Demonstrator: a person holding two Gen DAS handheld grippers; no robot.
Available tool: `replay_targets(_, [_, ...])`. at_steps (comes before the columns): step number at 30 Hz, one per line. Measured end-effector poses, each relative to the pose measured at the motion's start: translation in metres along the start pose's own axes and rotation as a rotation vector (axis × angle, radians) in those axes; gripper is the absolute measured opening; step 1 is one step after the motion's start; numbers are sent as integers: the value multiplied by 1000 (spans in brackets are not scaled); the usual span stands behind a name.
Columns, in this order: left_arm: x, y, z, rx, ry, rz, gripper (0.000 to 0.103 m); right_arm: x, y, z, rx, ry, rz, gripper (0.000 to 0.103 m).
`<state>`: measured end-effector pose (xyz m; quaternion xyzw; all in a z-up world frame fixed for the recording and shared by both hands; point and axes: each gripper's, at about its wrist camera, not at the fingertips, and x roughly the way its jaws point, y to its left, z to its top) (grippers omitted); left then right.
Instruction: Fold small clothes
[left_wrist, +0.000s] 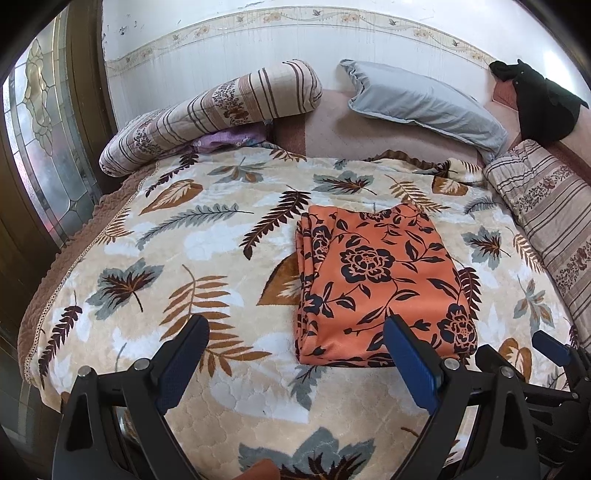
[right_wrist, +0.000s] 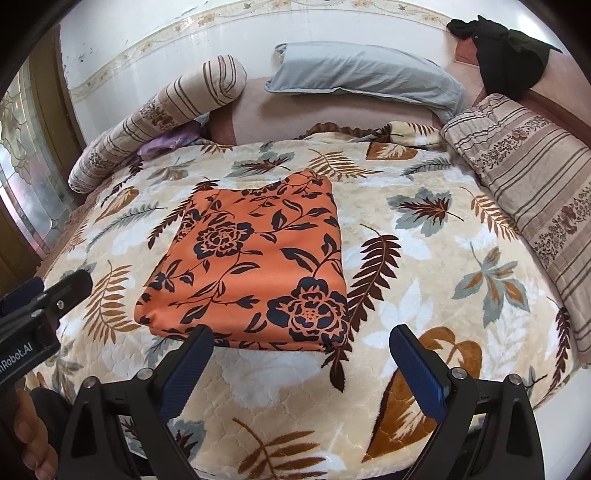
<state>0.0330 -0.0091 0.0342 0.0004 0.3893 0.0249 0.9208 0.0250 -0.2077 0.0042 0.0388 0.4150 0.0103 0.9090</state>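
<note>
— Left wrist view first: what did you have in front of you?

— My left gripper (left_wrist: 295, 354) hung over the near part of the bed, jaws wide apart and empty. The orange floral garment (left_wrist: 380, 280) lay on the leaf-patterned blanket (left_wrist: 177, 236), already folded into a compact rectangle, its near edge just beyond my right-hand finger.

— And the other side?

— From the right wrist view, my right gripper (right_wrist: 301, 354) was the same: jaws spread, holding nothing, hovering just short of the garment's (right_wrist: 251, 266) near edge. The left gripper's (right_wrist: 55, 295) tip showed at the frame's left, apart from the cloth.

— So which step was that?

— I judged the folding nearly or fully done. The layers were stacked, with folded edges showing along the left side, and nothing was clamped. It looked like the pause after a release.

— What would the next move have called for?

— Either one more halving, or leaving it be. For another fold I would have needed both jaws to pinch the two near corners through every layer, then lift evenly and carry them to the far edge. The fabric looked smooth and slippery, and the plush blanket could snag a low finger, so a shallow approach seemed wise.

— Anything else nearby?

— A grey pillow (left_wrist: 424, 99) and a striped bolster (left_wrist: 210, 110) lay well behind, clear of the work.
</note>
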Motion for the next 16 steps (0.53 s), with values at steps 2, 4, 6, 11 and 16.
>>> replay_targets(2, [0, -1, 0, 3, 0, -4, 95, 1, 1, 0, -2, 1, 0, 98])
replay_targets(4, [1, -2, 1, 5, 1, -11, 95, 2, 1, 0, -2, 4, 0, 98])
replay_targets(6, [2, -2, 1, 4, 4, -13, 95, 3, 0, 0, -2, 7, 2, 98])
replay_targets(11, [8, -3, 3, 0, 14, -17, 95, 6, -1, 1, -1, 11, 1, 98])
replay_targets(16, [7, -4, 4, 5, -11, 1, 95, 8, -1, 1, 1, 15, 2, 98])
